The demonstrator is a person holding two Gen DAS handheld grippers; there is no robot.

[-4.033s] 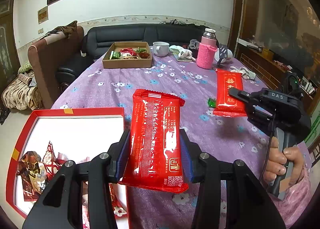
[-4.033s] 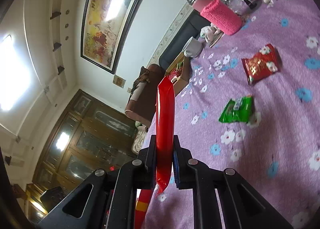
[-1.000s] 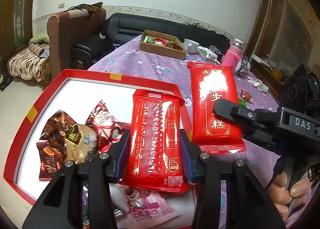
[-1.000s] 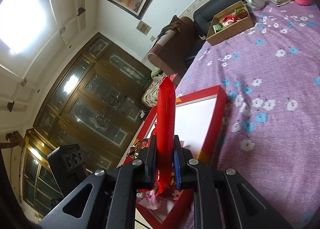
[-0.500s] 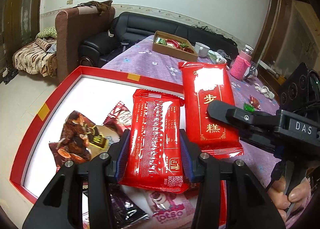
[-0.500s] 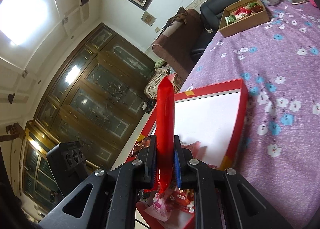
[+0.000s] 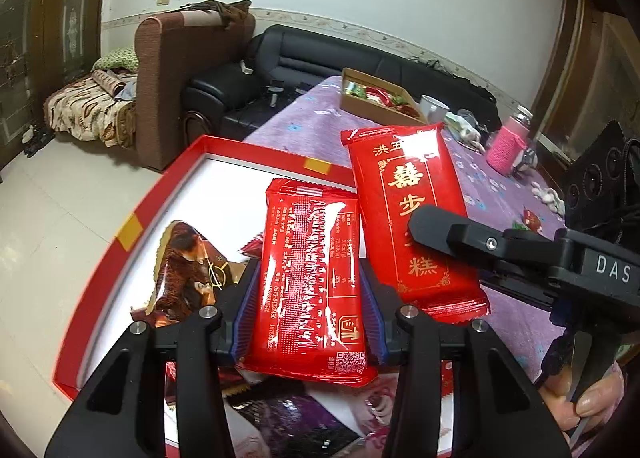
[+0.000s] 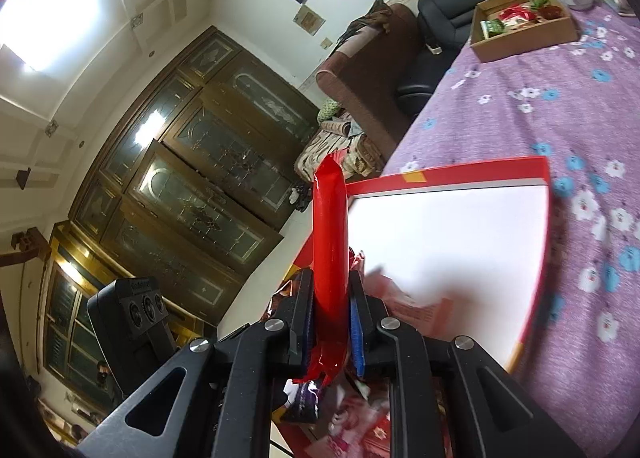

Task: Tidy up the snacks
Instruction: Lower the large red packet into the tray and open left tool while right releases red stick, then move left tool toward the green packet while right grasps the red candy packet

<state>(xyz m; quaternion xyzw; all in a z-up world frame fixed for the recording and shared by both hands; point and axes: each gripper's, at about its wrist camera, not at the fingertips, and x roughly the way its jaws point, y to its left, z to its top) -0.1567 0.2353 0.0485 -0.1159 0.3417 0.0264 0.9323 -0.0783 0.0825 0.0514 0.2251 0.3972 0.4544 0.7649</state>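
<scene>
Both tools are built of black plastic struts fastened with silver screws, and blue pads line the fingers [image 7: 249, 298]. "DAS" is printed in white on the right tool [image 7: 436, 242], and bare skin is seen on the right hand [image 7: 588, 406].

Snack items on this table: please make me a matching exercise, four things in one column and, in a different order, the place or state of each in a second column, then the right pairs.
Things:
1. red packet with small print
2. red packet with gold characters
3. cardboard tray
4. brown chocolate bag

Places or states:
A. lying inside the red box
B. clamped in the left gripper
C. at the far end of the table, holding small snacks
D. clamped in the right gripper

Pairs: 1-B, 2-D, 3-C, 4-A
</scene>
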